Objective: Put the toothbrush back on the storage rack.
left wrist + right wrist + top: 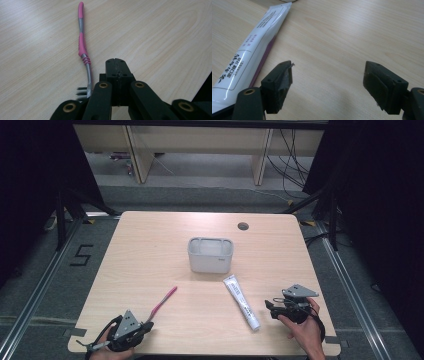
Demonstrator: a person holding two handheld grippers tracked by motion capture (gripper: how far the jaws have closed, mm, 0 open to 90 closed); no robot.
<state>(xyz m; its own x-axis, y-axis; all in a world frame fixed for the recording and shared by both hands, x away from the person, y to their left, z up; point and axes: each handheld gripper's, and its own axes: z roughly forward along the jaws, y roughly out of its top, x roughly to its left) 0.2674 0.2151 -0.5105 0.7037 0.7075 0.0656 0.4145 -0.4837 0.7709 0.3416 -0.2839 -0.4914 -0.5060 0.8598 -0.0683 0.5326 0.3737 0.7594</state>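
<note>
The left gripper (115, 61) sits at the near left corner of the table (150, 245), its jaws pressed together with nothing between them. Just beside those closed fingers (122, 67), on their left in the left gripper view, lies the toothbrush (81, 45): its bristled head is level with the jaw base, and its pink and grey handle runs away from the fingertips across the wood. Whether the head touches the gripper is hard to tell, as the linkage hides that spot.

The right gripper (328, 75) rests near the right front edge, held in the person's hand (304, 330), with its jaws spread wide and bare table between them. Just outside one of its fingers (279, 82), to the left in the right gripper view, lies the white toothpaste tube (254, 47), stretching away past the fingertip.

Farther off, beyond both grippers and well apart from them, a grey tub (210, 254) stands upright mid-table.
</note>
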